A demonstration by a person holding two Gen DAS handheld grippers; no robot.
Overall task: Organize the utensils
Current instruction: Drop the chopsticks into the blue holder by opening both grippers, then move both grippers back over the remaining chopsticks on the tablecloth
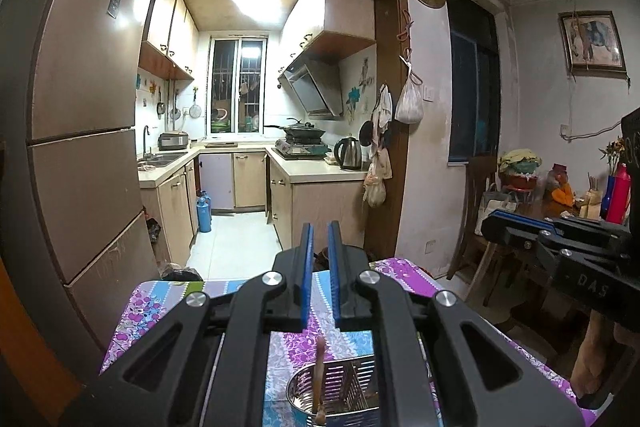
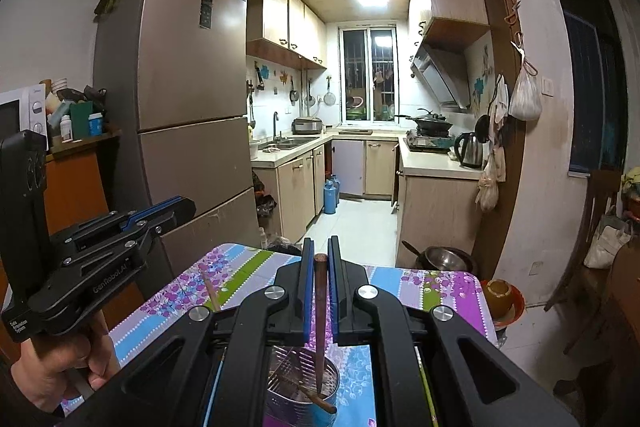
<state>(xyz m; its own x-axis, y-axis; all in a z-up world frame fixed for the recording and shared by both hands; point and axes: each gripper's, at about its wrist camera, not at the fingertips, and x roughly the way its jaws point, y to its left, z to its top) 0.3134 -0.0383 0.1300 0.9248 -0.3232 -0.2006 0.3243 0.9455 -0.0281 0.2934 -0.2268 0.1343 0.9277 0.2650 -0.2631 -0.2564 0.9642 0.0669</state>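
Note:
A steel utensil holder (image 2: 280,403) stands on the flowered tablecloth (image 2: 248,263), close under both cameras. One brown wooden chopstick (image 2: 320,307) stands upright in it, and its top shows in the slit between my right gripper's (image 2: 320,242) blue pads. A second brown stick (image 2: 318,401) lies slanted inside. A lighter chopstick (image 2: 210,291) rests on the cloth to the left. In the left wrist view the holder (image 1: 296,383) and the standing stick (image 1: 320,367) sit below my left gripper (image 1: 320,227). Both grippers are shut and empty. The right gripper (image 1: 486,225) hangs off to the right and the left gripper (image 2: 191,205) to the left.
A tall fridge (image 2: 180,67) stands just left of the table. The kitchen doorway lies straight ahead. A brown pot on a plate (image 2: 498,295) and a metal bowl (image 2: 444,259) sit past the table's right corner. A wooden chair (image 1: 476,219) and a cluttered side table (image 1: 560,203) are further right.

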